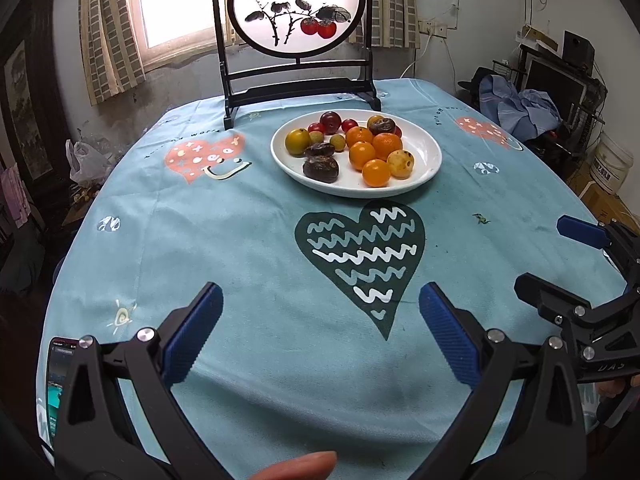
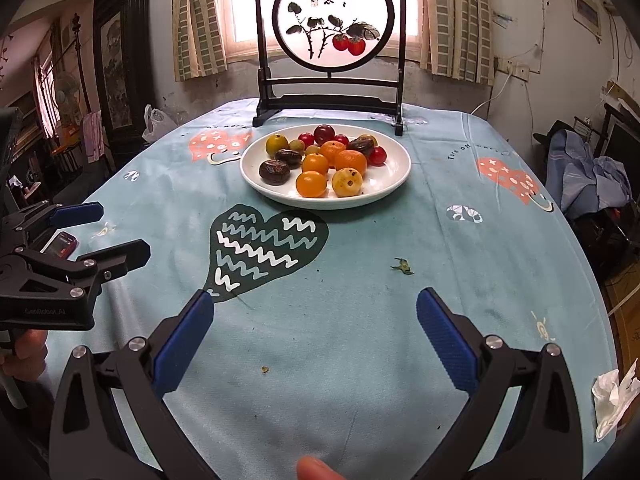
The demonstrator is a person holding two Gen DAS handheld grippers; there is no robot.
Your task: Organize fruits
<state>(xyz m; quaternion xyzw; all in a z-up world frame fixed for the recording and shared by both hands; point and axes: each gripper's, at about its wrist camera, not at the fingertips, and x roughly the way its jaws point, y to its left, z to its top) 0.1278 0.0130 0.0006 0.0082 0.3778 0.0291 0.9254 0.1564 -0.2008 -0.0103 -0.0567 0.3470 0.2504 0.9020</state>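
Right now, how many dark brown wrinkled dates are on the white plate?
3: two at the white plate's front-left, one at back-right behind the oranges. More may hide.

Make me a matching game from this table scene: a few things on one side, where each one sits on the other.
Things:
1. white plate
2. phone
3. crumpled tissue
4. painted screen

Places:
A. table's right edge
B. behind the plate
C. middle of the table, holding fruit
D. beside the left claw

Pairs: 1-C, 2-D, 3-A, 4-B
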